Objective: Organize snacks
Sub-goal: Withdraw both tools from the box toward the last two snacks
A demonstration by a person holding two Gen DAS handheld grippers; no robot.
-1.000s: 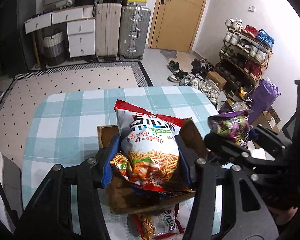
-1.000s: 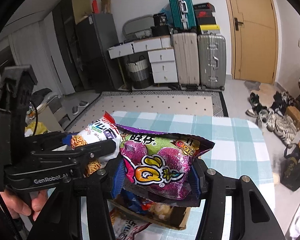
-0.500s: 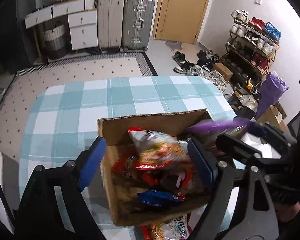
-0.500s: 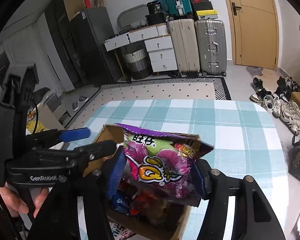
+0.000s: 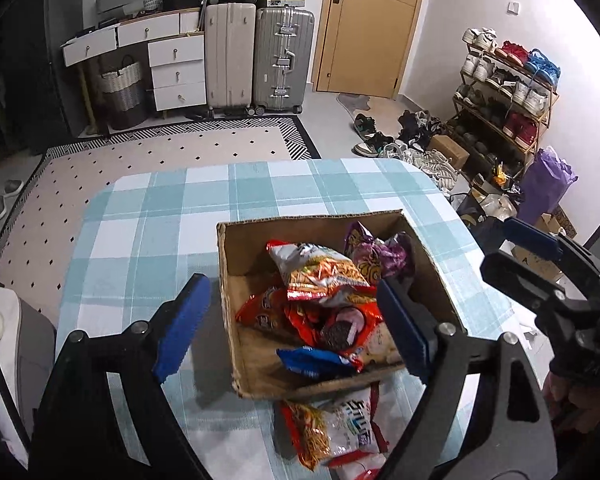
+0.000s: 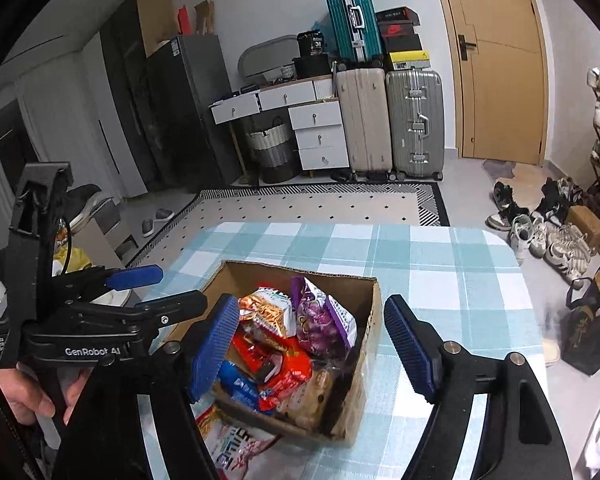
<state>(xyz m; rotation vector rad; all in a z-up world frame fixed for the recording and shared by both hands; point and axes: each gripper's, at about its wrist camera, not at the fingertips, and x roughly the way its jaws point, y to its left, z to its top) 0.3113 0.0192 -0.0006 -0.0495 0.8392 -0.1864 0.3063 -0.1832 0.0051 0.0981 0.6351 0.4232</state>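
The left gripper (image 5: 292, 324) hangs with its jaws spread wide and empty. They opened a moment ago to let go of a noodle-snack bag (image 5: 320, 272), which now lies inside the cardboard box (image 5: 236, 280) just ahead of and below the claw, on top of the other packets. Letting it fall from directly above looks deliberate: the box is open-topped and already fairly full, so a bag dropped over the middle settles on the heap instead of catching on a wall.

Just short of that claw, against the box's near wall, a second noodle bag (image 5: 340, 424) lies on the checked tablecloth (image 5: 148, 216) (still outside the box, so by my reading the job is not finished).

To the right, the right gripper (image 6: 308, 340) also stands open with nothing between its blue pads (image 6: 216, 344). Its jaws have just been opening as well, and the purple snack bag (image 6: 324, 320) it released leans against the far right part of the box, ahead of the claw and beside the noodle bag. It stands roughly upright there because the box wall and the neighbouring packets prop it.

A hand (image 6: 32, 396) grips the left tool's handle at the edge of the right view.
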